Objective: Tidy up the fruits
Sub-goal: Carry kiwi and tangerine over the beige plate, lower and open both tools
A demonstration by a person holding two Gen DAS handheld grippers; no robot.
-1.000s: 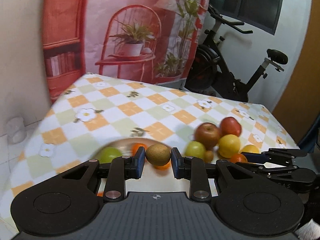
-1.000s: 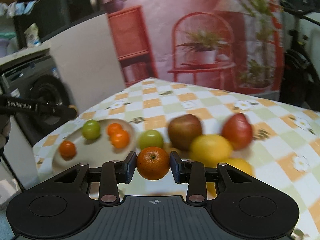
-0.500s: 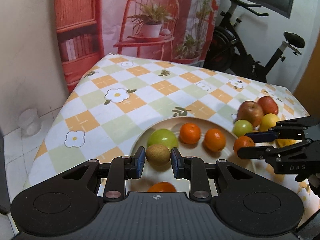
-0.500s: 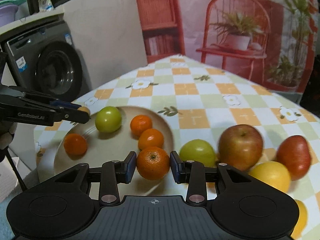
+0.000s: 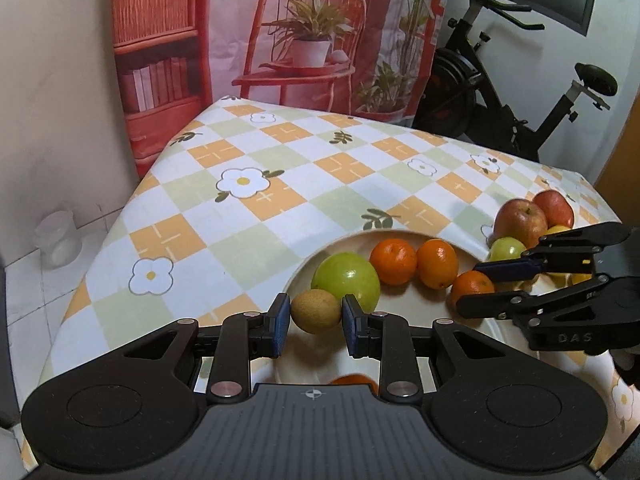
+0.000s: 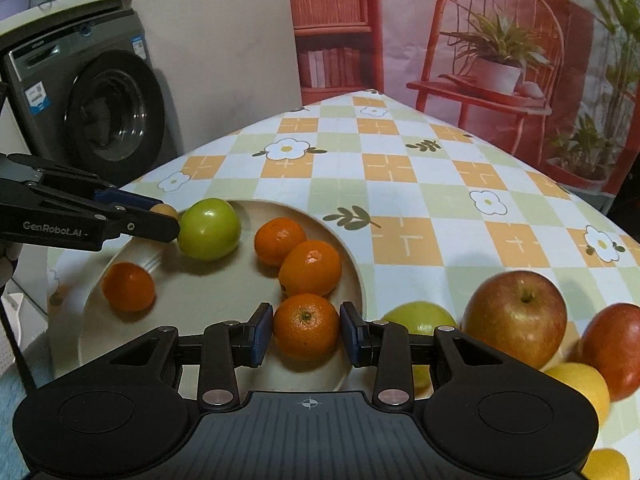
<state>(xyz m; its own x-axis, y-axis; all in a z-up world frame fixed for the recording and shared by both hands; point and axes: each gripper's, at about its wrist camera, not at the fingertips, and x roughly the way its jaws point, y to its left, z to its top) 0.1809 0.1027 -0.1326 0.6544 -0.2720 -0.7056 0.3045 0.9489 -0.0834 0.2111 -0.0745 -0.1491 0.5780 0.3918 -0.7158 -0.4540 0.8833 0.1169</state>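
Here the left hand-held gripper (image 5: 315, 321) holds a small brown fruit (image 5: 316, 311) tight between its blue pads, over the near left rim of the plate (image 5: 404, 314). Just past that fruit, touching or almost touching it, sits a green apple (image 5: 347, 280) on the plate. Two oranges (image 5: 416, 261) lie a bit farther off and to the right. Right under this gripper, one more orange (image 5: 354, 379) peeks out; most of it is hidden by the black body.

The right hand-held gripper (image 6: 306, 334) is closed on an orange (image 6: 306, 327), low over the near right side of the plate (image 6: 208, 312). Just past it lie the same two oranges (image 6: 298, 254). Left of it, a lone orange (image 6: 129, 287) sits near the rim.

To the right of this gripper, on the checked surface (image 6: 400, 184), is a pile of fruit: a green fruit (image 6: 416, 318) half hidden behind the gripper, a big red-yellow apple (image 6: 516, 318), a red apple (image 6: 612, 348) cut off by the edge, and yellow fruits (image 6: 580, 382) partly hidden too.

From the right view, the left gripper's brown fruit is only a tiny bit showing behind its fingers (image 6: 132, 224).
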